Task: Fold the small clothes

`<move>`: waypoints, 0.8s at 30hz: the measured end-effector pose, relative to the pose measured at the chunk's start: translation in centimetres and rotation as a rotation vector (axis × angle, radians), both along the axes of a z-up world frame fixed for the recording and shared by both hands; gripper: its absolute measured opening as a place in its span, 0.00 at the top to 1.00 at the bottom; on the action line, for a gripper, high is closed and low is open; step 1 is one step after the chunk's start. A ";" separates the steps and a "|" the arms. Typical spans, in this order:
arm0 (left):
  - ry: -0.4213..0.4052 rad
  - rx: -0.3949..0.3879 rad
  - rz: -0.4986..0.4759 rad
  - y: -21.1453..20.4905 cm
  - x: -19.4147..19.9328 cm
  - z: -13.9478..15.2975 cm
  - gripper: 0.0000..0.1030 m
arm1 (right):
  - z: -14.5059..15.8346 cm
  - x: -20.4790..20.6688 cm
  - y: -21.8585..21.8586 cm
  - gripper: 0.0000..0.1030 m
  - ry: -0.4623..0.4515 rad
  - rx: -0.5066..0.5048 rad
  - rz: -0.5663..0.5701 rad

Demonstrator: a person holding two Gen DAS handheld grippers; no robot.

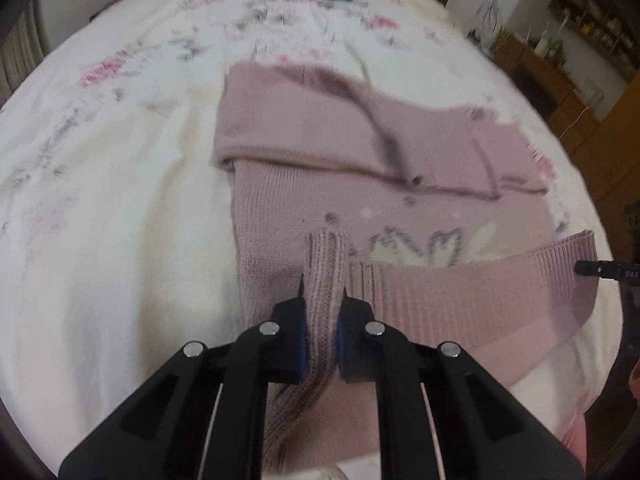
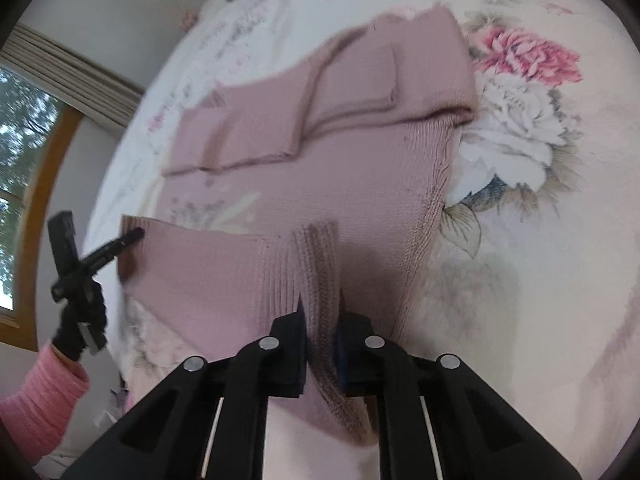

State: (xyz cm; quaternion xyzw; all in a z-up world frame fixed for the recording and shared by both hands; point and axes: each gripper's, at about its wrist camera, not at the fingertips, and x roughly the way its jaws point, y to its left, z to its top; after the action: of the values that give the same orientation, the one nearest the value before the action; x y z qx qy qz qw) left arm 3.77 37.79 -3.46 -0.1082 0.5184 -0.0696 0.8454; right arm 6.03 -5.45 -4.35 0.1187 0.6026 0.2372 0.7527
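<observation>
On the floral bedspread (image 1: 100,184) lies our pink knitted sweater (image 1: 304,200), sleeves folded across its chest. Our left gripper (image 1: 322,292) pinches one corner of its ribbed hem (image 1: 460,292), lifted off the bed; our right gripper (image 2: 320,304) clamps the other corner.

"DAS" fragments on the right tool (image 1: 600,269), otherwise unreadable

left tool (image 1: 323,300): clamped on knit hem | right tool (image 2: 320,308): clamped likewise
</observation>
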 end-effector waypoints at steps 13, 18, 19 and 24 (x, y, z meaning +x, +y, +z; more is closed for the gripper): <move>-0.232 -0.031 0.068 0.4 4.4 9.7 0.92 | 9.9 3.6 -0.9 0.90 -0.206 0.069 -0.062; -0.295 -0.013 0.099 0.2 10.4 11.2 0.92 | 10.9 8.8 -0.2 0.90 -0.242 0.042 -0.095; -0.299 -0.007 0.105 0.3 11.4 11.1 0.92 | 10.9 10.0 -0.2 0.90 -0.246 0.036 -0.108; -0.272 0.002 0.142 1.0 16.4 9.3 0.92 | 9.0 15.2 -0.1 0.90 -0.235 0.027 -0.168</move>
State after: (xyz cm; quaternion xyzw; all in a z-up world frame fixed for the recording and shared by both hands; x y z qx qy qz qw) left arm 20.21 38.80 5.80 -0.1331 0.3900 -0.0231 0.9108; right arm 21.24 -5.56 4.67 0.1501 0.4951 0.1937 0.8335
